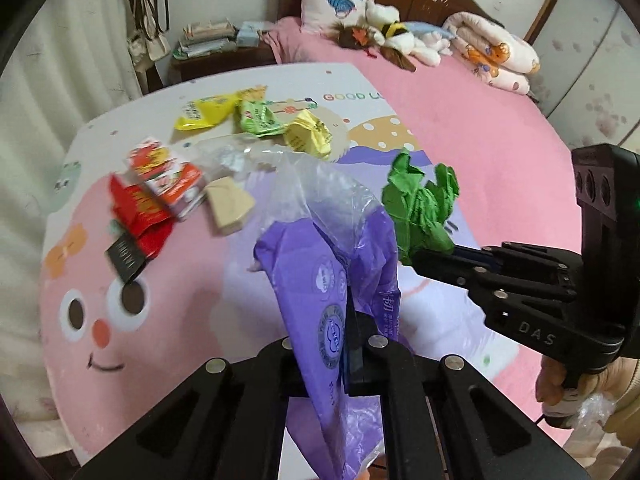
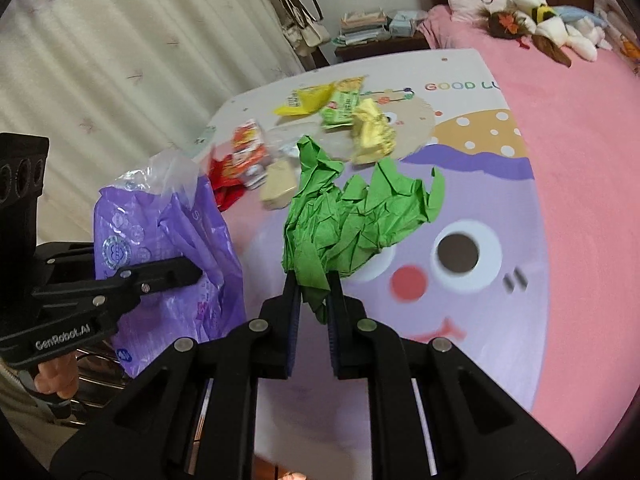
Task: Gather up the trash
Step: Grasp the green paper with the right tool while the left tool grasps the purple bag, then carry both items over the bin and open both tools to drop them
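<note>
A low counter [image 1: 192, 312] covered in a pastel cartoon-face print stood against a pink-sheeted bed [image 1: 460, 128], with pale curtains [image 2: 120, 40] to the side, a dark wooden headboard, a white printed pillow [image 1: 336, 0], plush toys [image 1: 396, 36] and a folded quilt [image 1: 492, 52].

The left tongs [image 1: 348, 344] were pinched on a purple plastic bag with a clear upper part [image 1: 332, 264], held up above the counter; its lower end ran out of the left wrist view. The right tongs [image 2: 312, 288] gripped one crumpled green paper wad [image 2: 352, 216] just beside the bag, lifted off the counter.

Farther back the loose trash lay in a blurred cluster: a yellow wrapper [image 1: 208, 110], a light green wrapper [image 1: 258, 118], a crumpled pale yellow paper [image 1: 310, 136], red-and-white cartons and red packets [image 1: 160, 188] too smeared to count, one tan wedge-shaped block [image 1: 230, 204], one small black ridged piece [image 1: 126, 260] and some clear film [image 1: 236, 156].
</note>
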A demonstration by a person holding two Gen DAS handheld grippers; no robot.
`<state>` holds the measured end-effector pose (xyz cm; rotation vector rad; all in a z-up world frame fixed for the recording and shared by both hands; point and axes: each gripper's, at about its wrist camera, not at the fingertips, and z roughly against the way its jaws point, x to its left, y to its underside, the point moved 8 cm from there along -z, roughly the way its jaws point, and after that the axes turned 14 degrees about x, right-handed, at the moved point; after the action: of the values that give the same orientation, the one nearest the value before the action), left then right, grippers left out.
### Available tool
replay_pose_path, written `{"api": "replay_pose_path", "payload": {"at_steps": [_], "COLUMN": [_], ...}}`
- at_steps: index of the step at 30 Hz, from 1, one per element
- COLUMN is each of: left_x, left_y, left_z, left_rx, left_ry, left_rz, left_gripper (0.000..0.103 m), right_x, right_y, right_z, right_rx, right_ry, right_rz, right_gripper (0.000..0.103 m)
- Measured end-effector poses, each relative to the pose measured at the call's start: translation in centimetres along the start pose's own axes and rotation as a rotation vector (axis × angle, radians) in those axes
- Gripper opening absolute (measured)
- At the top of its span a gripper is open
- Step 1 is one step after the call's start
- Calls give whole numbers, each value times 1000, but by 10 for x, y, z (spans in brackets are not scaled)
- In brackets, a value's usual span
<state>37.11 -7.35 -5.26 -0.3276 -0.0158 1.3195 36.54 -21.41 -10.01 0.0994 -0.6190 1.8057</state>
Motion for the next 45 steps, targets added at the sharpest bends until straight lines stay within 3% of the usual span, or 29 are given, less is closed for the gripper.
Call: {"api": "replay_pose_path", "payload": {"at_steps": [5,11,17,22,27,34,39,45], "left_x": [22,46,69,74,69,61,68,79], "left_y": [66,155,241,295,337,377,393,404], "left_z": [43,75,71,46,2,-91,-180,-274], "left_rx": [-70,-98,-46,24,109,225,271,282], "left_ry": [-31,-52,-25,0,38,43,27,-4], "left_rz": [-27,-64,-57,-35,-7,7,33,43], "left_gripper": [4,4,4,4,4,4,4,4], "right_x": [53,117,162,182,176,130,85,39], "right_y": [53,126,200,259,307,351,382,395], "right_z": [12,14,-2,-28,-60,-126,-202,-289], "right_rx": [-37,-33,-2,91,183,260,304,339], "right_ry": [17,47,57,69,82,61,58,63], "right_rz": [-41,-71,-113,-138,-186,-320,-370,-380], "right_gripper": [10,10,10,10,10,10,10,10]}}
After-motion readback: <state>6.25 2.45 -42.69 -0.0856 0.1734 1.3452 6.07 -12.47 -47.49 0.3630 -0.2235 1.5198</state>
